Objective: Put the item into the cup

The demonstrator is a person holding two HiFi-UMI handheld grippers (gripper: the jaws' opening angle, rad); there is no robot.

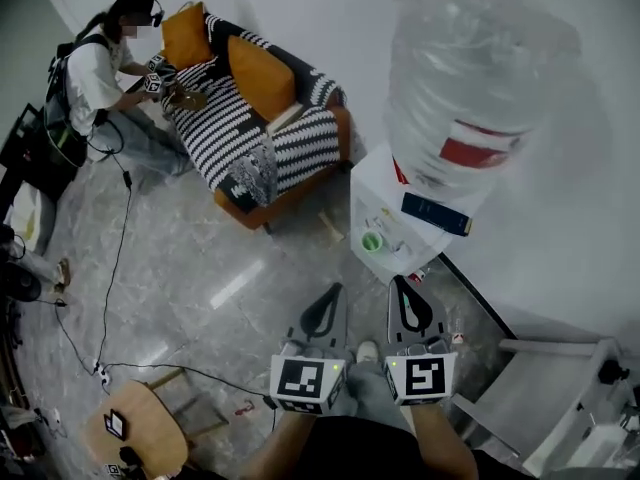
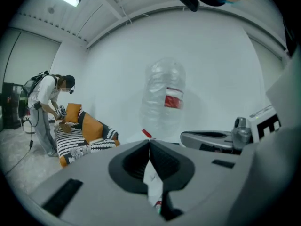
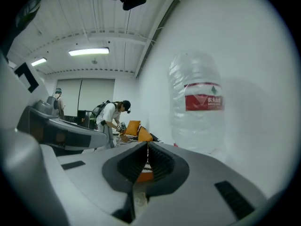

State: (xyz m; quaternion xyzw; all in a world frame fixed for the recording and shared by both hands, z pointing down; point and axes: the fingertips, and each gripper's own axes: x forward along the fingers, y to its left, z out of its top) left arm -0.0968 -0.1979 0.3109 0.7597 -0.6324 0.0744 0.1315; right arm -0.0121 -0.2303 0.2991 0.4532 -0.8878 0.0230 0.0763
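The water bottle [image 1: 480,78] stands just beside the cup [image 1: 372,241].

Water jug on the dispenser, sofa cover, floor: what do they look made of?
Water jug: clear plastic, glossy; you can see through it and the wall looks rippled, with glints.
Sofa cover: soft fabric, matte, probably woven or knit; the black-and-white stripes bend over folds.
Floor: polished stone or marble-look tile, with grey veining and a mirrored light streak. Cannot tell which.

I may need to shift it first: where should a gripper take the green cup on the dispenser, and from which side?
Likely the rim of the green cup, from above: it stands upright, mouth open, and the water bottle crowds the far side.
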